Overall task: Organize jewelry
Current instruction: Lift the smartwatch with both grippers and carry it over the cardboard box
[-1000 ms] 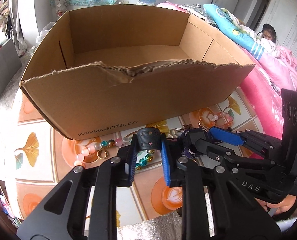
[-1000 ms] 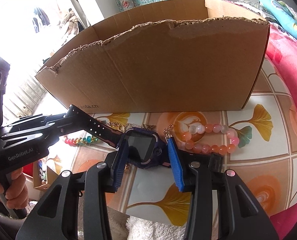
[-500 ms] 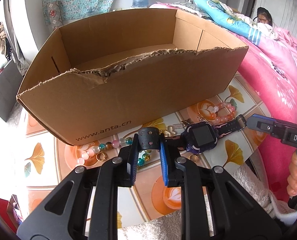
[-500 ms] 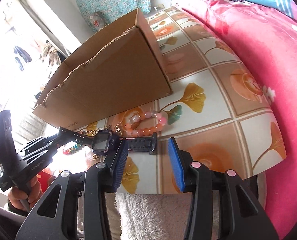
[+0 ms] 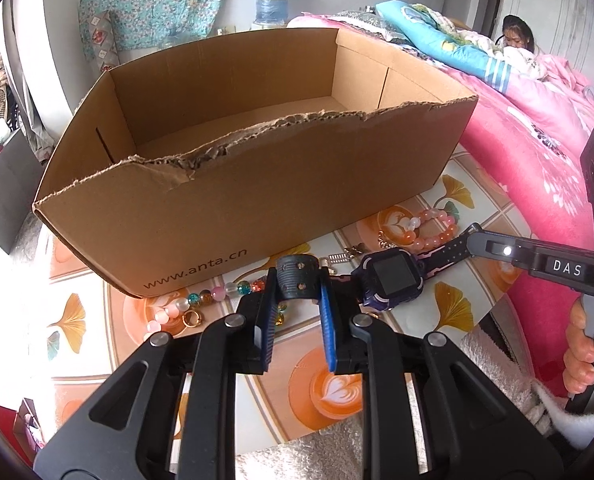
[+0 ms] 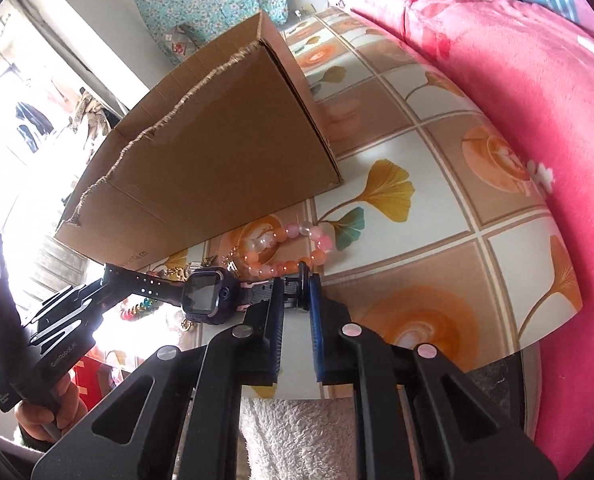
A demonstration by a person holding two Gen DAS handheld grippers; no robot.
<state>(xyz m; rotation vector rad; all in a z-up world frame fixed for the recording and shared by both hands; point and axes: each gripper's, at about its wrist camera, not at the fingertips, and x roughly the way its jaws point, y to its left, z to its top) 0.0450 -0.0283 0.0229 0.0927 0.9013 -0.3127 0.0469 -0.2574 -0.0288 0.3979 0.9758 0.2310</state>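
The watch (image 5: 393,278) is strung out between the two grippers, just clear of the bench (image 5: 449,308), in front of the near wall of the cardboard box (image 5: 257,196) and towards the bench's near edge. Its long axis is seen running side to side, roughly parallel to that near wall, with the face in the middle and one strap end going each way. The holed strap end is pinched in the left gripper (image 5: 297,292), whose jaws are drawn in narrow around the curled strap. The other strap end is taken by the right gripper (image 6: 297,300); its jaws have just been closing, and the strap is now seen clamped between the blue pads. The box opening lies beyond and above both sets of jaws, so the lift, it is judged, has to be made up and forward over the torn rim by both hands together, the strap kept level. Neither hand is clearly nearer the box. The pink bead bracelet (image 6: 293,248) and the mixed beads (image 5: 213,294) are left on the bench beside the box wall.
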